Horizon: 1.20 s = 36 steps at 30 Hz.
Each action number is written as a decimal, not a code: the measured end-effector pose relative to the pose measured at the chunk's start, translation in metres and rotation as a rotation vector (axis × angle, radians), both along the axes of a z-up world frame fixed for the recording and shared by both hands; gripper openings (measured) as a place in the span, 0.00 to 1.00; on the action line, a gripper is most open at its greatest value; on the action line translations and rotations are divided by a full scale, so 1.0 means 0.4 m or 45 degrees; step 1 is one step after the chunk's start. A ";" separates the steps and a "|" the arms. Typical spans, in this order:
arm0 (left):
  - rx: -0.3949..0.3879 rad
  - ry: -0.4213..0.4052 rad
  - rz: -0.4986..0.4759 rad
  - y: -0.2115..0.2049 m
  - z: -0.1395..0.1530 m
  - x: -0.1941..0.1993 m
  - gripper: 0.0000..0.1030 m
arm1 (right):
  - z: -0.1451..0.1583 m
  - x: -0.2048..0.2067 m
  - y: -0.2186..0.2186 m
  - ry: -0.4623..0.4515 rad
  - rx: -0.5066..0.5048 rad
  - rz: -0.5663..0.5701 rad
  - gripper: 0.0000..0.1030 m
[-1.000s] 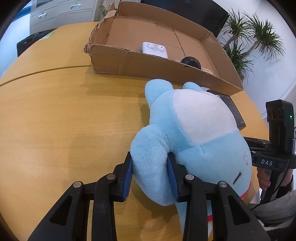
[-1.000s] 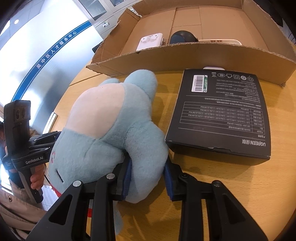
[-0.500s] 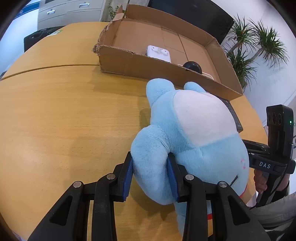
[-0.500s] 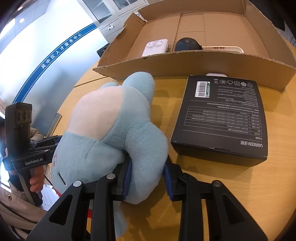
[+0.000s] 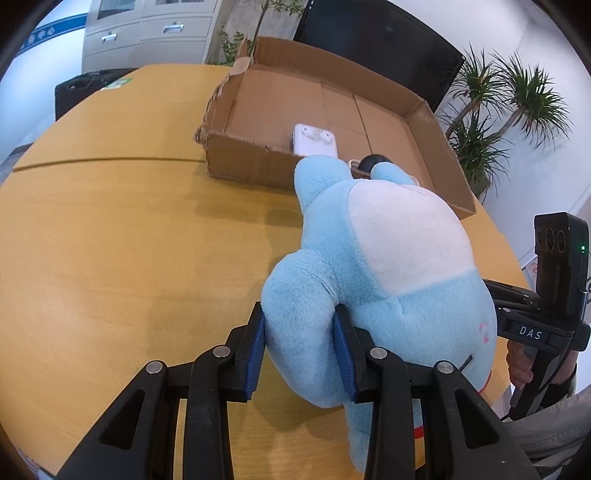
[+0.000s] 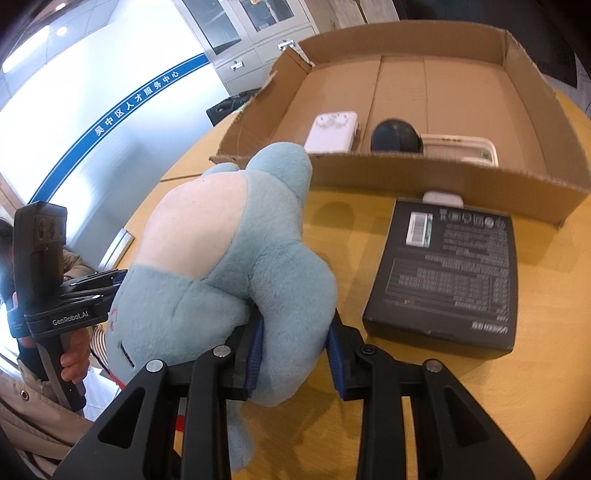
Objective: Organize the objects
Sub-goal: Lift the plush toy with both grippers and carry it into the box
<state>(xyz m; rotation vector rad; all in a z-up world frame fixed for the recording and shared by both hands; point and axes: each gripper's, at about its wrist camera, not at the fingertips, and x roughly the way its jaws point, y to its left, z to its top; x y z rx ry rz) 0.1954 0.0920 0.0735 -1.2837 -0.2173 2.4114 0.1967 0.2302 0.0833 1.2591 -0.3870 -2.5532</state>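
Observation:
A light blue plush toy (image 5: 388, 258) with a white belly patch hangs between both grippers above the wooden table (image 5: 129, 240). My left gripper (image 5: 299, 354) is shut on one of its limbs. My right gripper (image 6: 293, 354) is shut on another limb of the plush toy (image 6: 221, 266). An open cardboard box (image 5: 258, 166) stands just beyond the toy. It holds a white device (image 5: 316, 142), a black round object (image 6: 395, 134) and a white tray-like item (image 6: 461, 147).
A flat black product box (image 6: 450, 273) lies on the table in front of the cardboard box (image 6: 443, 181), with a small white item (image 6: 443, 197) at its far end. Potted plants (image 5: 509, 110), cabinets (image 5: 147, 33) and a dark screen (image 5: 388, 48) stand behind.
Both grippers have lifted the plush toy up off the table and carried it toward the cardboard box. The box interior now shows more from above.

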 end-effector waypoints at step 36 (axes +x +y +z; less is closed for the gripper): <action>-0.041 0.192 -0.068 0.083 0.176 -0.192 0.31 | 0.151 -0.113 0.069 0.177 0.131 -0.104 0.27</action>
